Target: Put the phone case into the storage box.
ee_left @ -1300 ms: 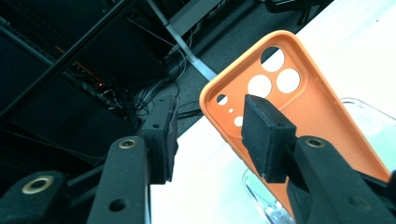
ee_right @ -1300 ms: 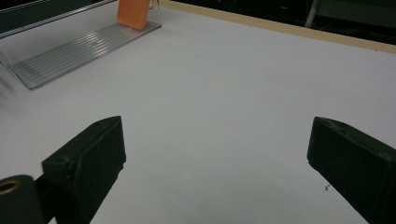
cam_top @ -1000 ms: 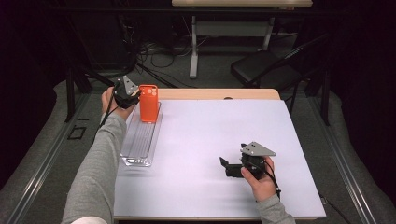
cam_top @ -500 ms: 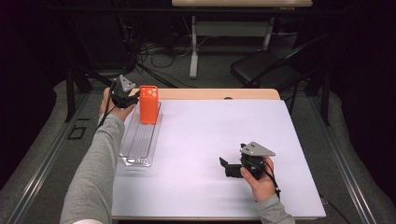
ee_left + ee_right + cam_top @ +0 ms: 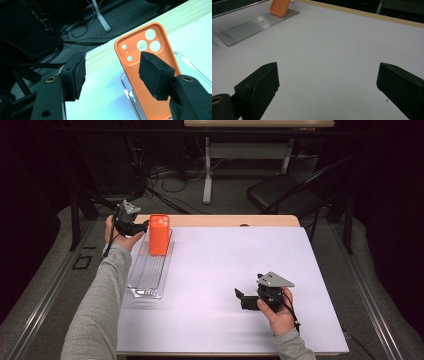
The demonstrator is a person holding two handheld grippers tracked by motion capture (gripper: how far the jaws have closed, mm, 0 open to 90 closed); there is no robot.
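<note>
Your left gripper (image 5: 142, 226) has just been opening; its fingers (image 5: 75, 75) stand apart with nothing between them, the orange phone case (image 5: 159, 234) just beside them, upright at the far end of the clear rack (image 5: 148, 279) on the worktop (image 5: 220, 270). Expect it light, bendy, thin-walled: pinch its long edges gently. Your right gripper (image 5: 240, 297) rests open, empty.

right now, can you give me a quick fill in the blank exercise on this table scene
1. The phone case standing in the clear rack is coloured ____.
2. The phone case stands at the ____ end of the rack from the person.
3. The jaws of the left gripper are ____, with no pad on the case.
4. The right gripper sits over the ____ table.

Missing words: orange; far; open; white
</note>
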